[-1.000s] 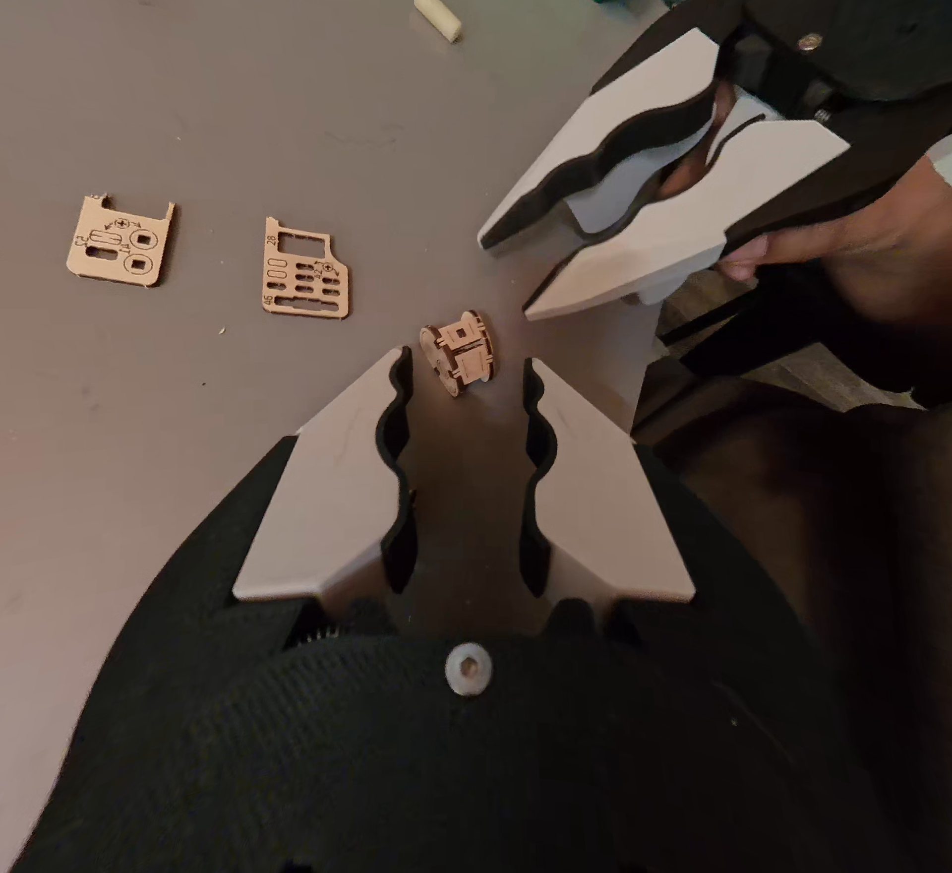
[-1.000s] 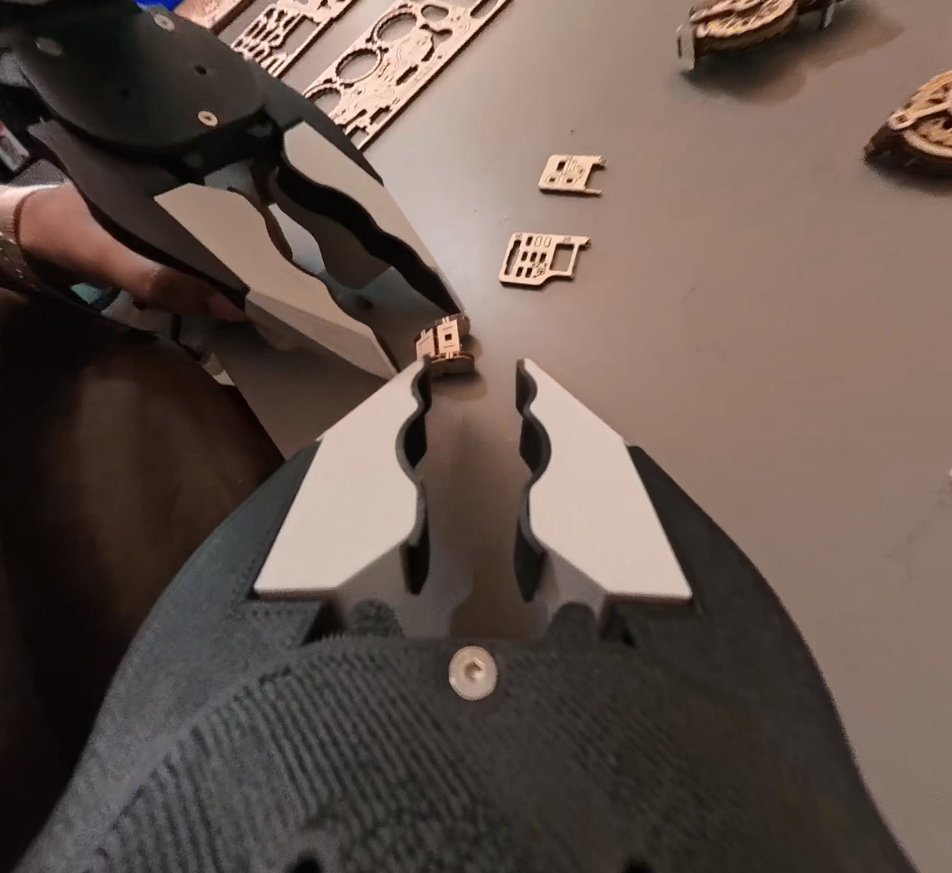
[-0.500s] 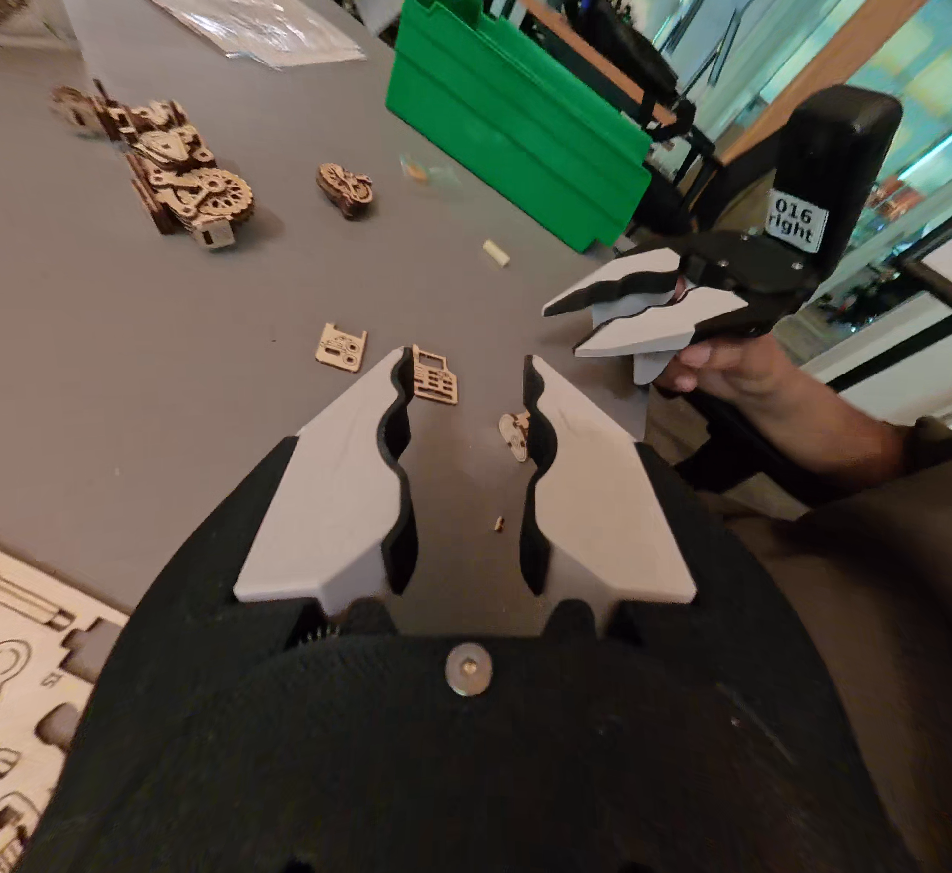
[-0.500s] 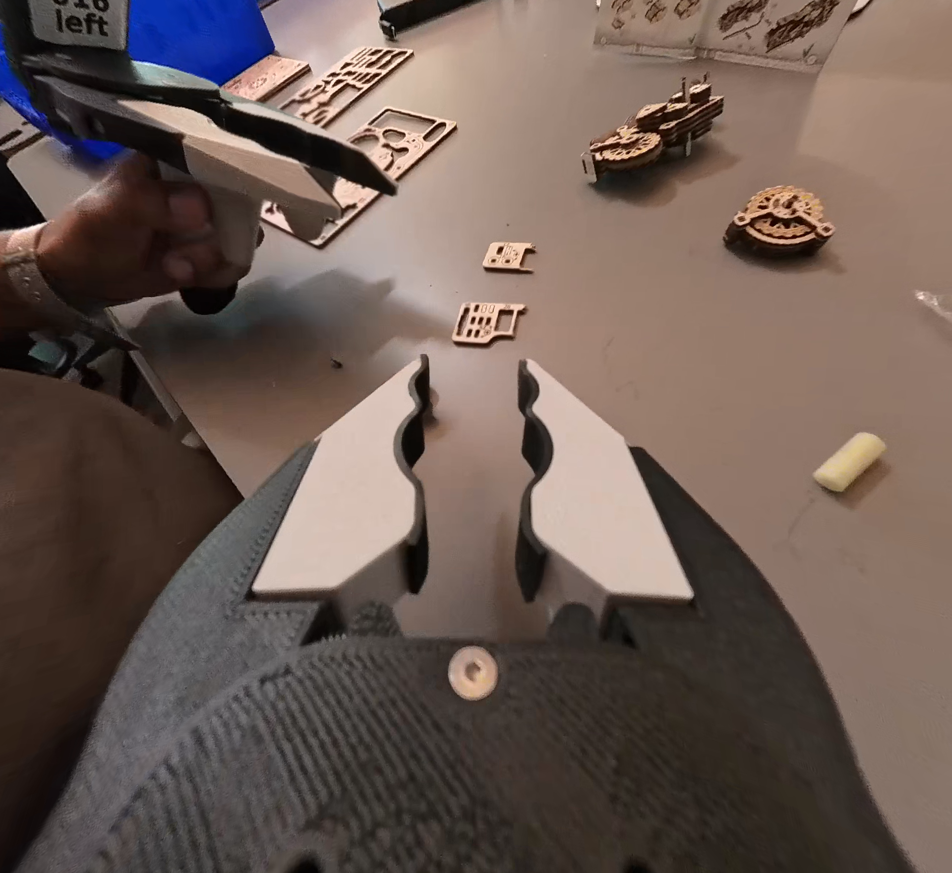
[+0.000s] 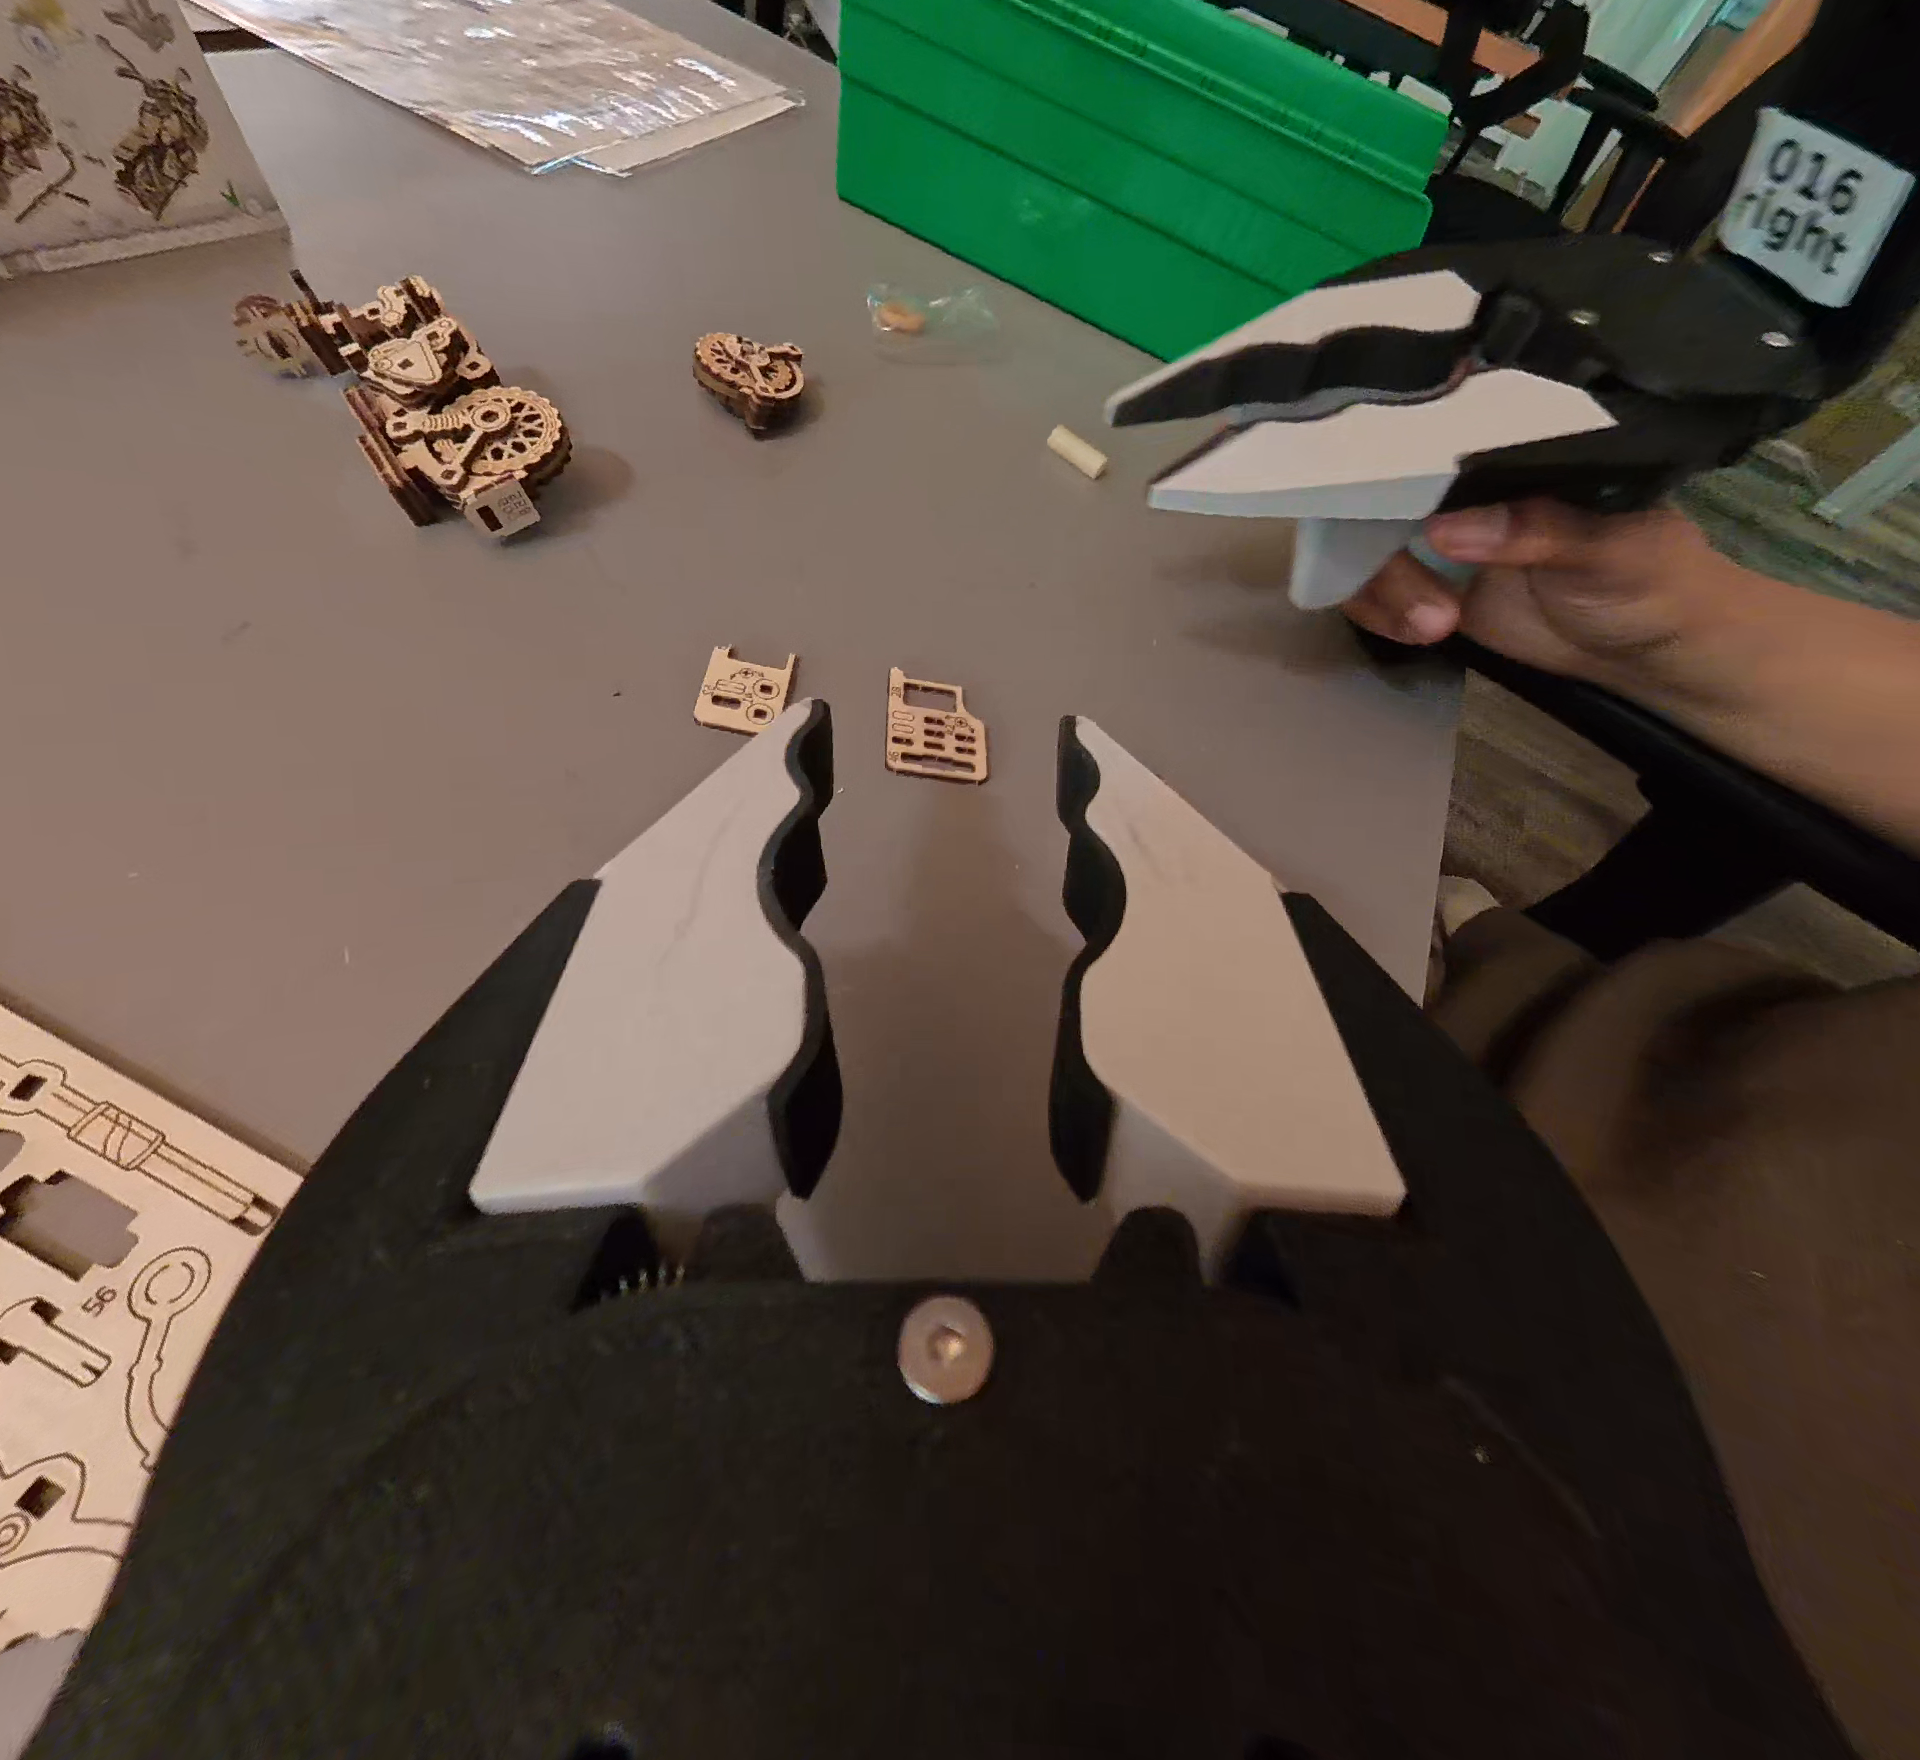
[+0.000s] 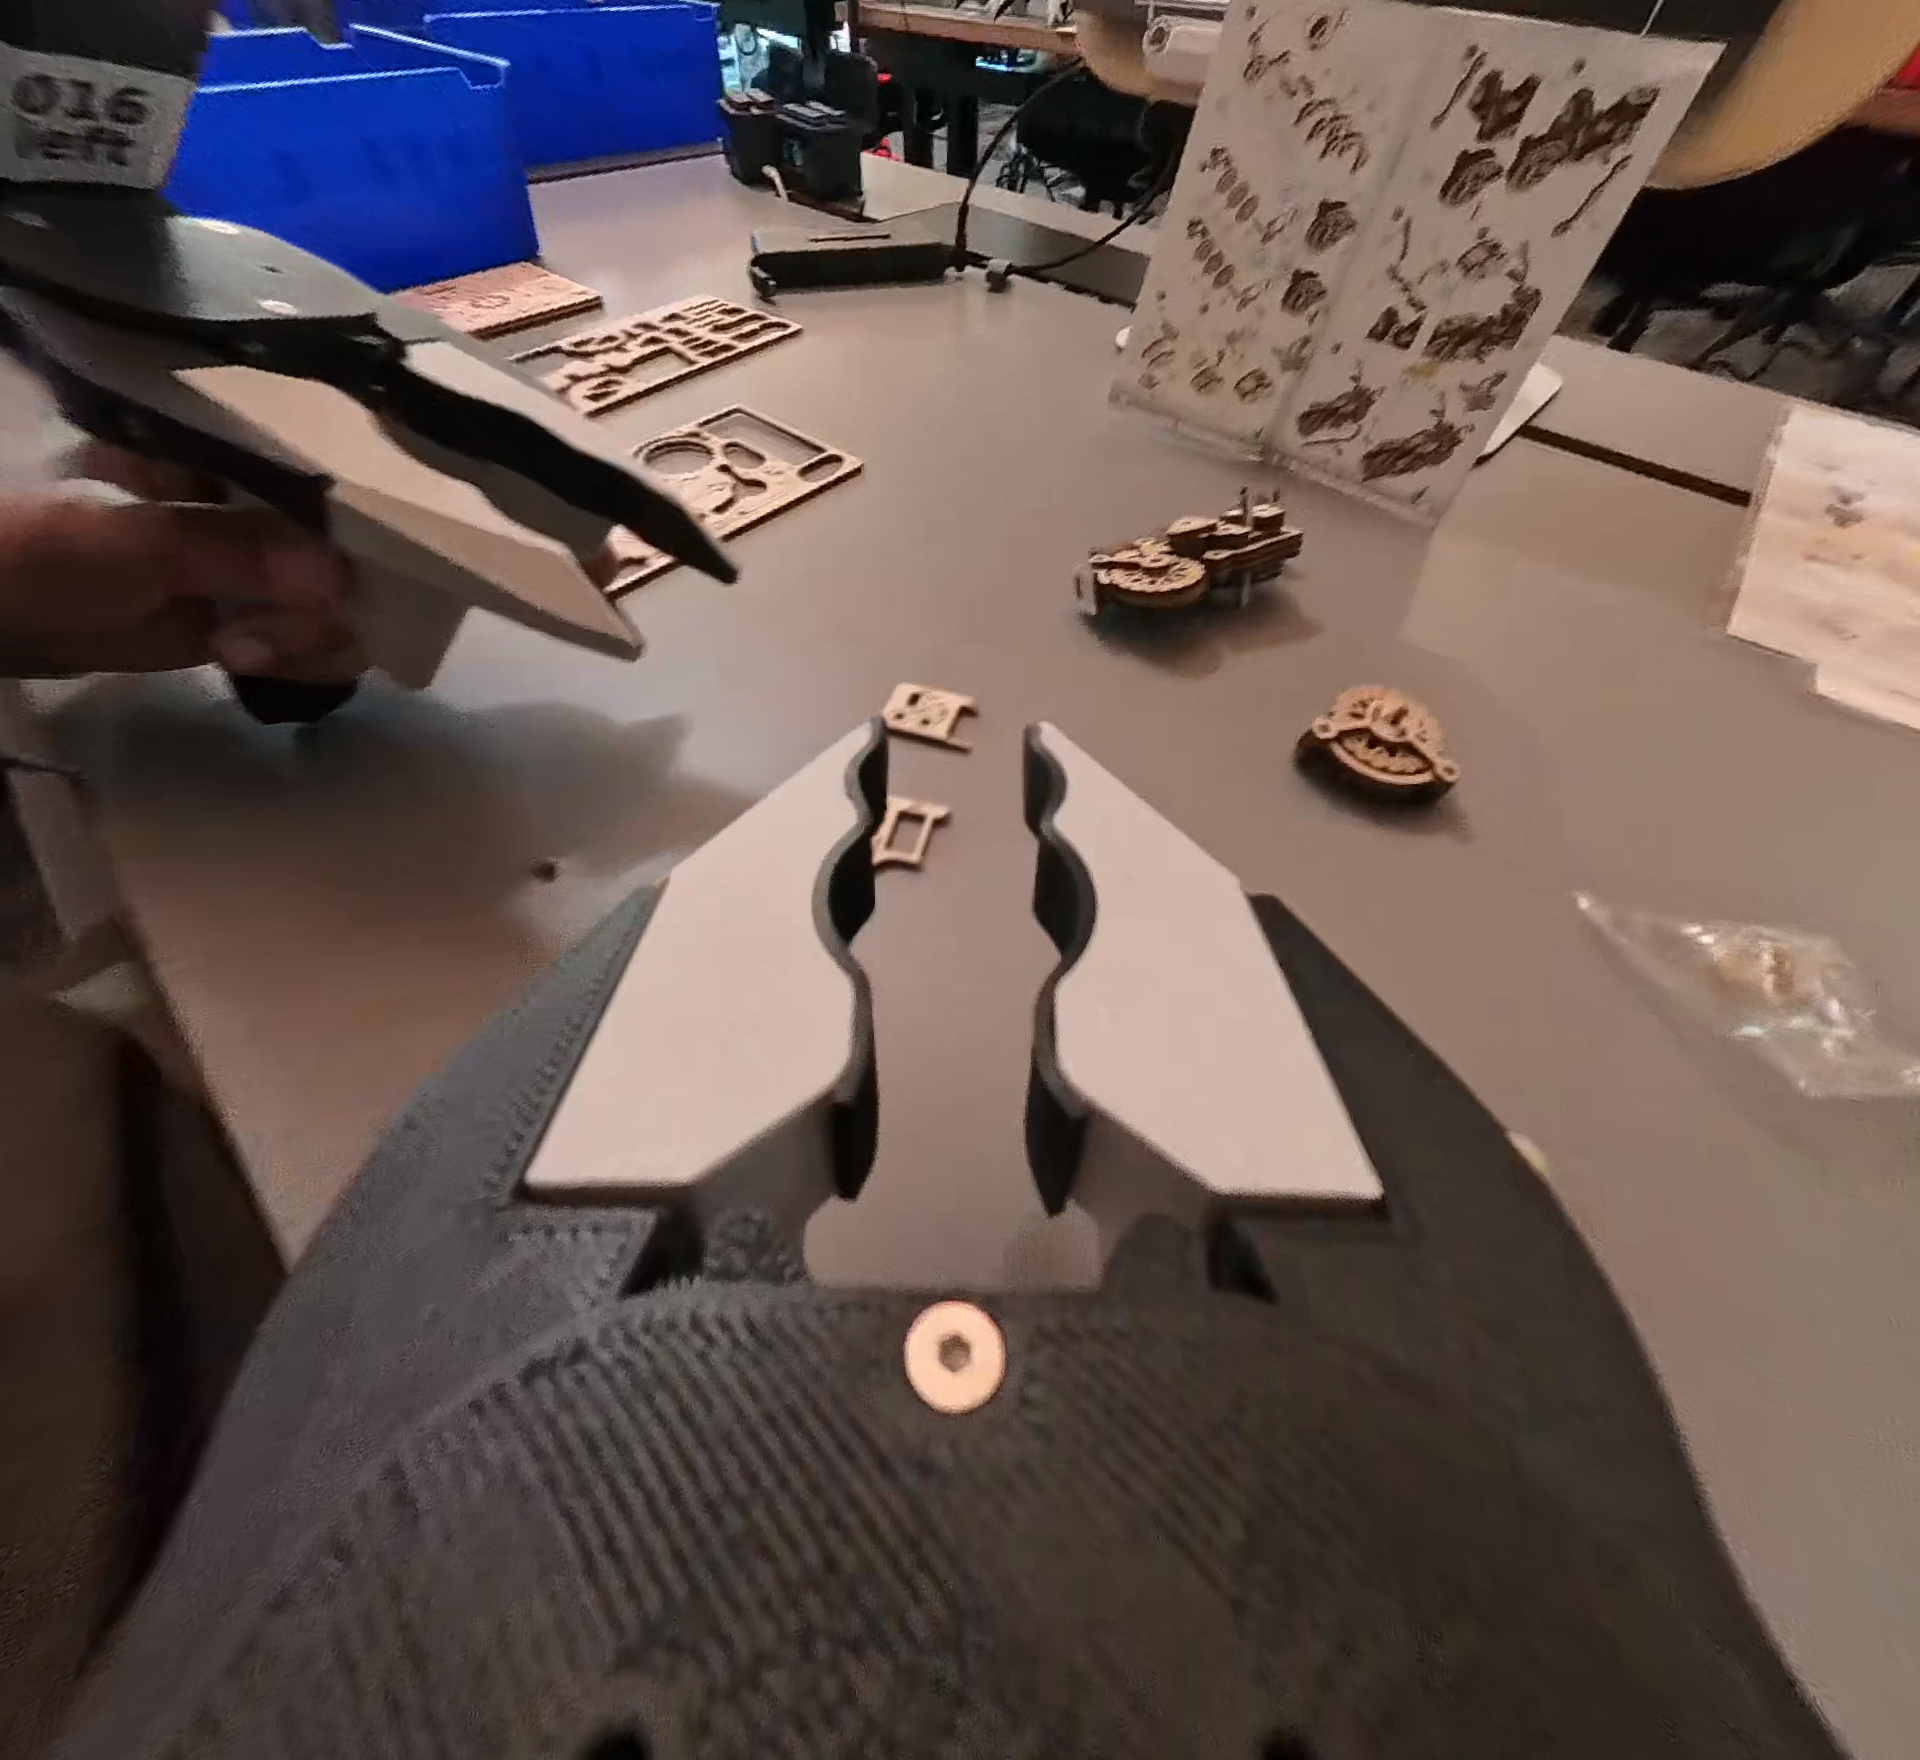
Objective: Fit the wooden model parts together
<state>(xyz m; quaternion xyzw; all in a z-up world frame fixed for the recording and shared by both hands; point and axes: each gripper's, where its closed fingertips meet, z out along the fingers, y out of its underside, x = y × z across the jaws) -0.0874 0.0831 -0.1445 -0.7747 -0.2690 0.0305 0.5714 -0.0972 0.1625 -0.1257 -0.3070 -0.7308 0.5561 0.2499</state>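
Two flat wooden plates lie on the grey table [image 5: 312, 775]: one with round holes [image 5: 746, 690] and one with slots [image 5: 935, 725]. They lie just beyond my left gripper [image 5: 945, 718], which is open, empty and held above the table. My right gripper [image 6: 956, 734] is open and empty too, raised over the same plates [image 6: 930, 713] [image 6: 909, 832]. Each gripper shows in the other's view, the right one [image 5: 1132, 453] at upper right and the left one [image 6: 675, 609] at left. The small joined wooden piece is not in view.
A large built wooden model [image 5: 426, 401] and a small one [image 5: 750, 370] stand farther back. A green bin [image 5: 1122, 121], a white peg [image 5: 1075, 450] and a plastic bag [image 5: 925, 313] are at the right. Cut-out sheets [image 6: 717, 474], blue bins [image 6: 416, 121] and an instruction sheet [image 6: 1392, 256] ring the table. My left gripper's tips are some 15 cm from the large built wooden model [image 5: 426, 401]. My right wrist view [image 6: 1168, 539] looks at it from another angle.
Both grippers have risen and drawn back from the small joined piece at the table's edge, which dropped out of view. Both stayed open and empty.
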